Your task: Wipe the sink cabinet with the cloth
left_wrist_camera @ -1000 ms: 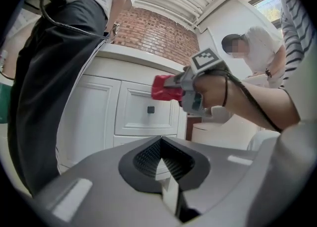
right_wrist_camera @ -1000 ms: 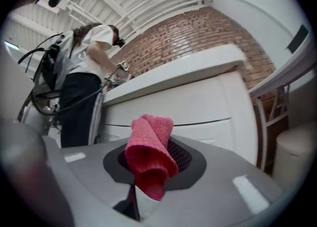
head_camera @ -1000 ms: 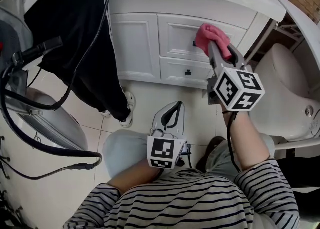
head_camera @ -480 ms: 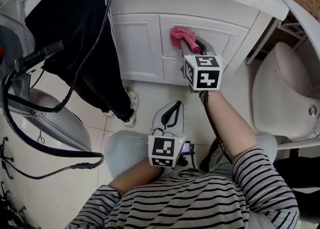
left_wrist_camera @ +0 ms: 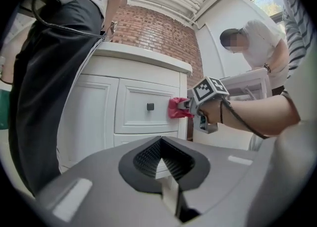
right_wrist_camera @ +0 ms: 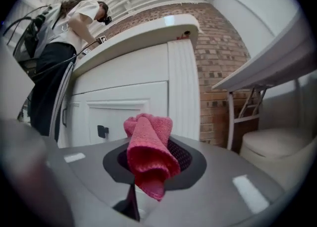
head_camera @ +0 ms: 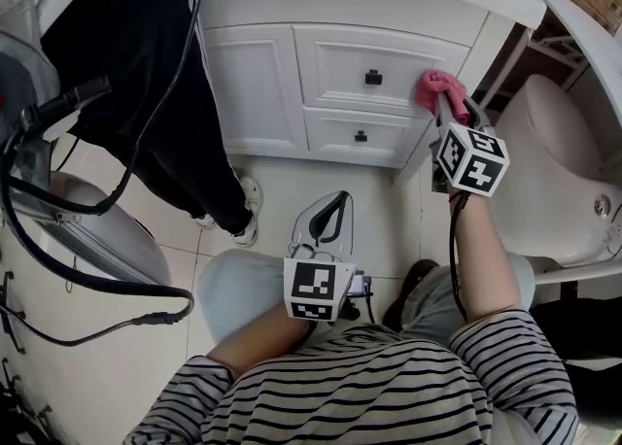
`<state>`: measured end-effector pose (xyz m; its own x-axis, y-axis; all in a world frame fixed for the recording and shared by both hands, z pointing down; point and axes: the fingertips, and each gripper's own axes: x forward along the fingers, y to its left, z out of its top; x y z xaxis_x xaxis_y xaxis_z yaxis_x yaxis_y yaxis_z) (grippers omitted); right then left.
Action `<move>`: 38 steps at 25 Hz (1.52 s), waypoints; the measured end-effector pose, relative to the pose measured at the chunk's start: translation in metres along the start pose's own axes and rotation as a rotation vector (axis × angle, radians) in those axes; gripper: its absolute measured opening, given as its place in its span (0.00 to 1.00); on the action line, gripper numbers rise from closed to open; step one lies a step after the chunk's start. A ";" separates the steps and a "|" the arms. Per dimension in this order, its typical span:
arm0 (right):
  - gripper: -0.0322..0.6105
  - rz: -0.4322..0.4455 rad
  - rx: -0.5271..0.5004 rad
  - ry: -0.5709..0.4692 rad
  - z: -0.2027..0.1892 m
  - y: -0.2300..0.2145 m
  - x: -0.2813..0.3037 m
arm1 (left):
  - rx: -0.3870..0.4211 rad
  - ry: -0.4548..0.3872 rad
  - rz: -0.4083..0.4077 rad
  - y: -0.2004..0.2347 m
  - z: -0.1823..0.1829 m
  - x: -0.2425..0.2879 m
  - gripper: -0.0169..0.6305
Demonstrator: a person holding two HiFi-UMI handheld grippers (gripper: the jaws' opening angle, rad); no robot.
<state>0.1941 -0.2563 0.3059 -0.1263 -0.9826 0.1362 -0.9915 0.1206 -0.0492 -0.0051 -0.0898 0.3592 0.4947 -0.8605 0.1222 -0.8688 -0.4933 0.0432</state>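
Observation:
The white sink cabinet stands ahead, with a door on the left and two drawers with dark knobs. My right gripper is shut on a pink cloth, which presses against the right end of the upper drawer front. The pink cloth bunches out between the jaws in the right gripper view, and the left gripper view shows the cloth against the drawer. My left gripper hangs low over the floor by my knee, shut with nothing in it.
A person in black trousers stands at the cabinet's left. A toilet sits to the right, past a folding stand. Cables and grey equipment lie at the left. Another person bends at the far right.
My right gripper swept the pink cloth from the middle-left of the upper drawer front to its right end. The left gripper stayed where it was.

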 end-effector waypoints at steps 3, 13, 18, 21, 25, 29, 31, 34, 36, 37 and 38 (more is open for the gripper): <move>0.20 -0.122 0.054 -0.015 -0.001 -0.037 -0.022 | -0.011 -0.008 0.000 0.004 0.003 0.000 0.02; 0.20 0.418 0.044 -0.001 -0.029 0.178 0.027 | -0.046 0.003 0.007 0.011 -0.002 0.001 0.02; 0.20 0.472 -0.057 0.065 -0.071 0.227 0.072 | -0.036 0.013 0.018 0.015 -0.008 0.003 0.02; 0.20 0.401 -0.083 0.055 -0.076 0.199 0.077 | -0.032 0.020 0.014 0.017 -0.011 0.002 0.02; 0.20 0.292 -0.080 0.026 -0.071 0.138 0.065 | -0.056 0.027 -0.005 0.017 -0.010 0.004 0.02; 0.20 0.149 -0.033 0.009 -0.070 0.064 0.044 | -0.053 0.022 -0.016 0.011 -0.008 0.006 0.02; 0.20 0.082 -0.009 0.009 -0.072 0.028 0.032 | -0.049 0.017 -0.022 0.008 -0.008 0.005 0.02; 0.21 0.005 -0.035 0.020 -0.077 -0.002 0.018 | -0.054 0.009 -0.023 0.007 -0.004 0.002 0.02; 0.20 -0.073 -0.009 0.028 -0.080 -0.018 0.008 | -0.059 0.007 -0.019 0.008 -0.004 0.000 0.02; 0.20 -0.103 0.019 0.028 -0.080 -0.024 0.002 | -0.064 0.009 -0.020 0.008 -0.004 0.000 0.02; 0.20 -0.116 0.049 0.025 -0.081 -0.024 -0.003 | -0.069 0.008 -0.023 0.007 -0.004 -0.001 0.02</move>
<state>0.2155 -0.2444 0.3872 -0.0123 -0.9856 0.1684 -0.9968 -0.0012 -0.0799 -0.0117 -0.0921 0.3629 0.5143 -0.8479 0.1287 -0.8570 -0.5025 0.1142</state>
